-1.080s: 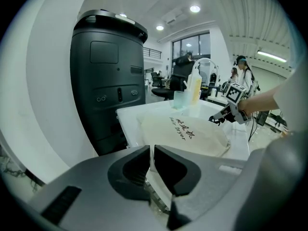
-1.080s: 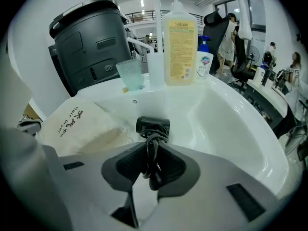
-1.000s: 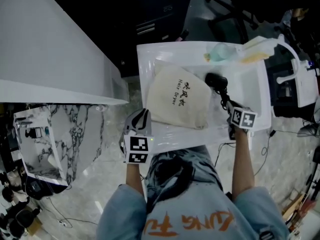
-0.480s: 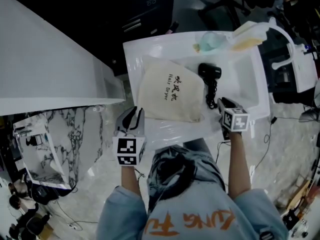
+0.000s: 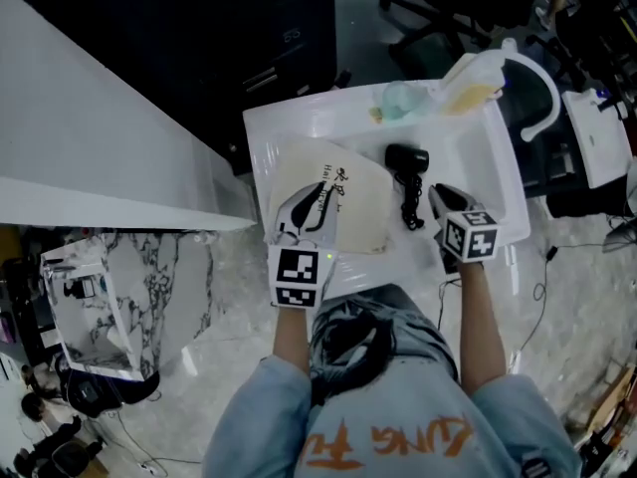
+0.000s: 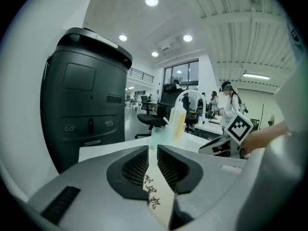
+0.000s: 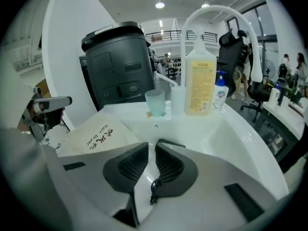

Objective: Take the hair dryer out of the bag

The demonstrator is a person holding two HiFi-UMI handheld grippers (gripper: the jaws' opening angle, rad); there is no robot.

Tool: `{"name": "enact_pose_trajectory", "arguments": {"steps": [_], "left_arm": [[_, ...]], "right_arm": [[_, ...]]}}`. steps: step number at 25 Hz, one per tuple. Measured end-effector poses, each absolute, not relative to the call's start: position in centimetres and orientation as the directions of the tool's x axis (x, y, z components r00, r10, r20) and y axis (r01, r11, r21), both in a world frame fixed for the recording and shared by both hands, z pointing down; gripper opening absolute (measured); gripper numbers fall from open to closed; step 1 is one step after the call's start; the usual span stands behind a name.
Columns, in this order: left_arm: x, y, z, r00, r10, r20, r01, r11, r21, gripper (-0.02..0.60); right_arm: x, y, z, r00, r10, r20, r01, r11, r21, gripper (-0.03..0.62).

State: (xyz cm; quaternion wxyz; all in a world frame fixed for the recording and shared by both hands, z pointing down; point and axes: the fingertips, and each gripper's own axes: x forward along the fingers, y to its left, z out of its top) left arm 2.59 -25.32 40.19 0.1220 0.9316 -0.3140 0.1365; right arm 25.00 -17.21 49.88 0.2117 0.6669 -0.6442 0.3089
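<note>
A cream cloth bag (image 5: 353, 212) printed "Hair Dryer" lies in the left part of the white sink (image 5: 261, 142). The black hair dryer (image 5: 405, 157) rests in the basin to the bag's right, its coiled cord (image 5: 409, 205) trailing toward me. My left gripper (image 5: 307, 199) is over the bag. In the left gripper view its closing jaws (image 6: 153, 150) pinch a printed fold of the bag (image 6: 156, 196). My right gripper (image 5: 436, 191) is just right of the cord. Its jaws (image 7: 152, 150) are closing, with a loop of cord (image 7: 153, 186) caught between them near their base.
A pale green cup (image 5: 398, 98), a yellow soap bottle (image 7: 200, 83) and a curved white faucet (image 7: 211, 11) stand at the sink's far rim. A tall black unit (image 7: 120, 64) is behind the sink, and a white slab (image 5: 90, 137) lies to the left.
My left gripper left the sink's front-left rim, moved up and right over the bag and took hold of its cloth. My right gripper rose a little beside the cord.
</note>
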Motion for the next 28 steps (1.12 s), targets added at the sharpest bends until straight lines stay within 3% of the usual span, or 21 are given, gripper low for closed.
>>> {"name": "enact_pose_trajectory", "arguments": {"steps": [5,7,12,18,23,28], "left_arm": [[8.0,-24.9,37.4,0.788,-0.552,0.273,-0.600,-0.788,0.137,0.015],[9.3,-25.2,36.2,0.784,-0.569,0.247,-0.607,-0.785,0.120,0.009],[11.8,-27.2,30.1,0.748,-0.657,0.093,-0.663,-0.745,0.072,0.003],[16.0,-29.7,24.5,0.707,-0.707,0.020,-0.706,-0.708,-0.012,0.003],[15.9,-30.4,22.1,0.544,-0.837,-0.064,-0.837,-0.547,0.037,0.003],[18.0,-27.8,23.7,0.586,-0.810,-0.036,-0.810,-0.584,-0.058,0.003]], "right_arm": [[27.1,-19.4,45.5,-0.039,-0.802,0.596,-0.994,-0.032,-0.108,0.036],[27.6,-20.9,43.4,-0.044,-0.850,0.525,-0.994,-0.017,-0.112,0.000],[28.1,-24.5,37.3,-0.059,-0.946,0.319,-0.986,0.005,-0.165,0.000],[28.0,-27.5,30.4,-0.095,-0.987,0.128,-0.972,0.065,-0.225,-0.002],[27.7,-27.0,26.1,-0.037,-0.999,0.039,-0.996,0.033,-0.088,-0.002],[27.8,-24.9,25.9,-0.052,-0.998,0.033,-0.998,0.054,0.043,-0.002]]}}
